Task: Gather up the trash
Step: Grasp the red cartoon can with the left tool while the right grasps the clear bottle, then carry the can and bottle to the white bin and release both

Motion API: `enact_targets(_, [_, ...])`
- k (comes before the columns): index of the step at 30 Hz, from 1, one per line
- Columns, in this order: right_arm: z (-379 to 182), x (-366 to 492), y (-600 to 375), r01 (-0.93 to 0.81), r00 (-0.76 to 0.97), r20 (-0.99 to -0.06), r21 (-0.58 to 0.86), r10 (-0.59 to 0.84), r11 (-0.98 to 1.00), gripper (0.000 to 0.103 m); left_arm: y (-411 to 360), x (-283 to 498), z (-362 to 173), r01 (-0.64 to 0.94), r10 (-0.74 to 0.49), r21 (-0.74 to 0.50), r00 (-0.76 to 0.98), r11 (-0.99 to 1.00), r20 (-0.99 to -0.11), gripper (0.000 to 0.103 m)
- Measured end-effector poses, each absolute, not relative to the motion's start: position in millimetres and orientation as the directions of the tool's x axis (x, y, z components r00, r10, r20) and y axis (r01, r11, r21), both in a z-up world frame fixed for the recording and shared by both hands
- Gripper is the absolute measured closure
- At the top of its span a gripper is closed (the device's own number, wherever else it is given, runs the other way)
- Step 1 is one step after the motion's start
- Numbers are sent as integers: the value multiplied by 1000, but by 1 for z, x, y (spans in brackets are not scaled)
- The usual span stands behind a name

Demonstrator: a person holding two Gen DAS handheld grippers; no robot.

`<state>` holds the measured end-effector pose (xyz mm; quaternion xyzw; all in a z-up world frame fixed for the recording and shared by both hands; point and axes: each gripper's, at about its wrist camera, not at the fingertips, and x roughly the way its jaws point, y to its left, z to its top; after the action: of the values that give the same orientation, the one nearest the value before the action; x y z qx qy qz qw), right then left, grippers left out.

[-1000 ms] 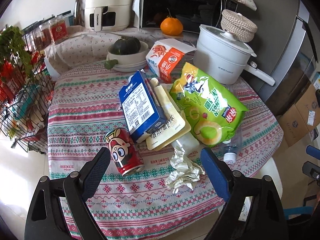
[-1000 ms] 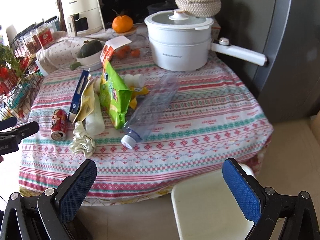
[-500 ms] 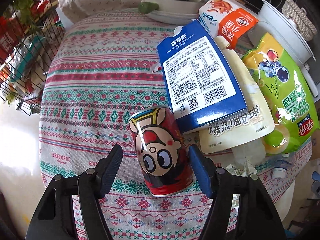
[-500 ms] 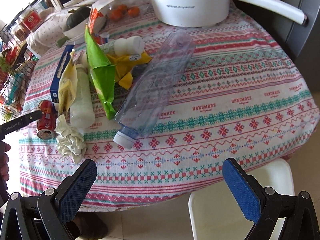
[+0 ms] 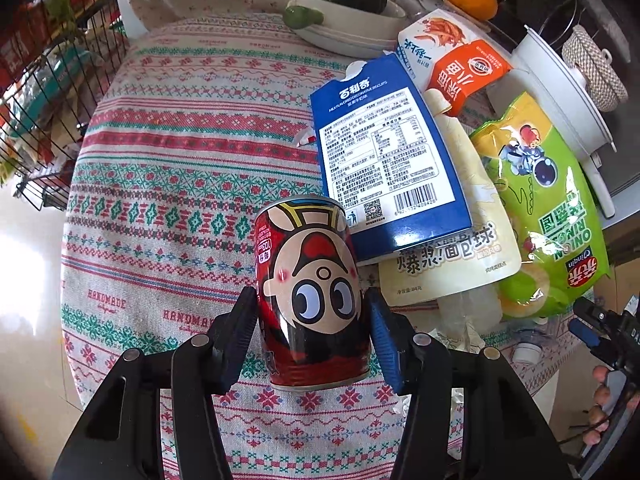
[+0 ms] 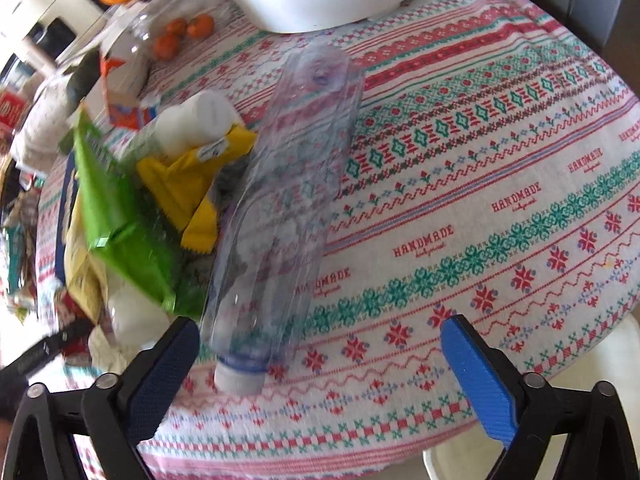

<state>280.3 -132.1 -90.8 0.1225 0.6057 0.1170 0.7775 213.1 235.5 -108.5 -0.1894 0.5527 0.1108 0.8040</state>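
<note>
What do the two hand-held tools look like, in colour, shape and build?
Both look alike. The left tool and the right tool each have two black, angular plastic arms joined by round silver rivets. Each arm ends in a flat, paddle-shaped finger with a finely ribbed blue pad. No cables or sleeves show. Some white letters on the left tool's body, seen from the right camera, are too blurred to read.

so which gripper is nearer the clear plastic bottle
Right. The right gripper is open with the clear plastic bottle cap between its fingers. The left gripper is across the pile, its pads against the red can.
</note>
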Motion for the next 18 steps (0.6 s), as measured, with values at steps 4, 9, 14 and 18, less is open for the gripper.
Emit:
enact_targets(4, [-101,289,-126,-6,224,-902,378,370,926,11,232,199,-95,-368,-42,-198,391,909,-920,46])
enact_targets(9, [-114,297,-117,14,209,-902,390,378,921,16,228,186,-86,-341,-54,-207,407,917,-912,46])
enact_targets(14, [-130,302,-112,54,188,-883,447,430,893,18,231,183,-86,-323,-63,-211,415,922,-908,46])
enact_targets(18, [-143,304,-108,73,159,-857,505,490,860,18,227,181,-84,-313,-68,-213,417,926,-906,46])
